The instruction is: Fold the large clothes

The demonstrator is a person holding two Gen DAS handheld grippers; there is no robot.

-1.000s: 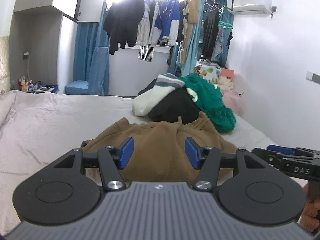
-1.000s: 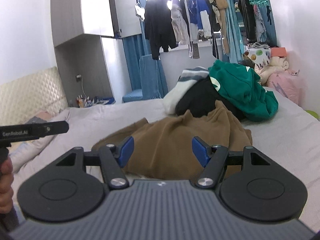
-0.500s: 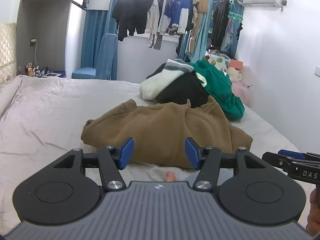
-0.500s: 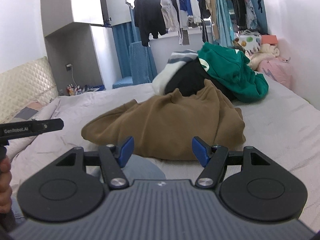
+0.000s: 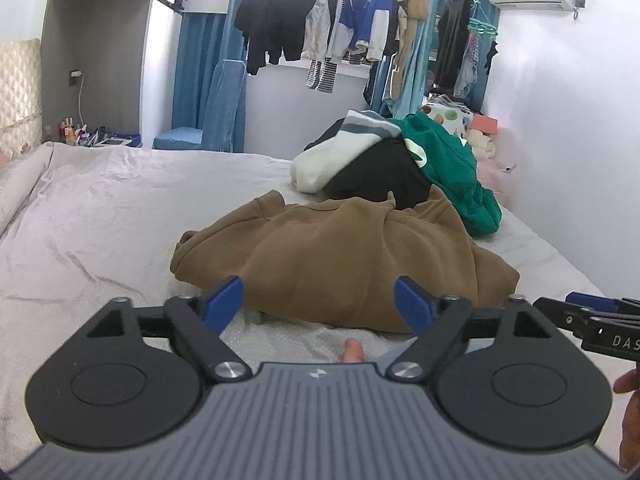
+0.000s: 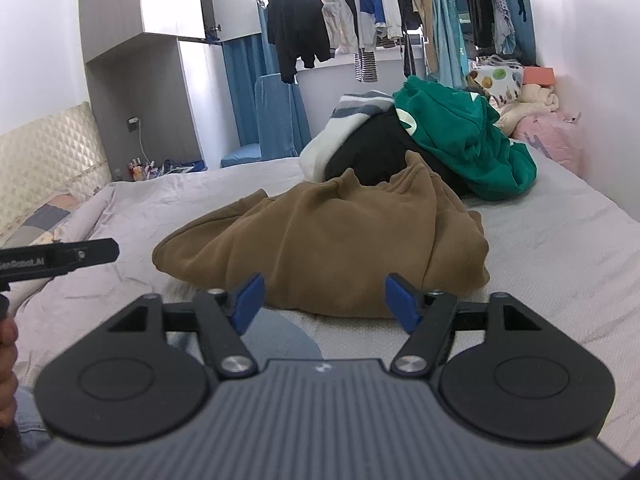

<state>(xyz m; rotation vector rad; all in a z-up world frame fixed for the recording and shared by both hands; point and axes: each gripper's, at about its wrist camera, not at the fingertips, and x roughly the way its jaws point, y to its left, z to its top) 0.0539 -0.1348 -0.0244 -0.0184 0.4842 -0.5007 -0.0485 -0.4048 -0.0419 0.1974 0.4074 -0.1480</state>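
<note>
Two views show the same bed and the same unfolded garment.

Left wrist view. The left gripper (image 5: 319, 300) stands wide, its jaws having just been opening, with nothing between the blue pads (image 5: 224, 298); a gap of bare sheet separates them from the cloth. The brown sweatshirt (image 5: 340, 260) lies crumpled at 12 o'clock on the bed (image 5: 100, 220), its near hem just beyond the fingertips. Behind it, toward 1 o'clock, a pile of clothes (image 5: 392, 164) in white, black and green leans against the garment's far edge. The right gripper (image 5: 592, 320) enters at 3 o'clock, level with the left. The wide stance probably prepares a pinch on the thick hem.

Right wrist view. The right gripper (image 6: 324, 300) is also parted and empty, its jaws having just been opening a little. The brown sweatshirt (image 6: 320, 240) fills the centre at 12 o'clock, bunched high at the back. The left gripper (image 6: 60, 260) shows at 9 o'clock, held by a hand (image 6: 8, 344). Hanging clothes (image 6: 328, 20) crowd the window at 12 o'clock, far off.

Both tools aimed side by side at the near hem suggests a two-point grasp to spread the garment flat; folding is judged not yet begun.
</note>
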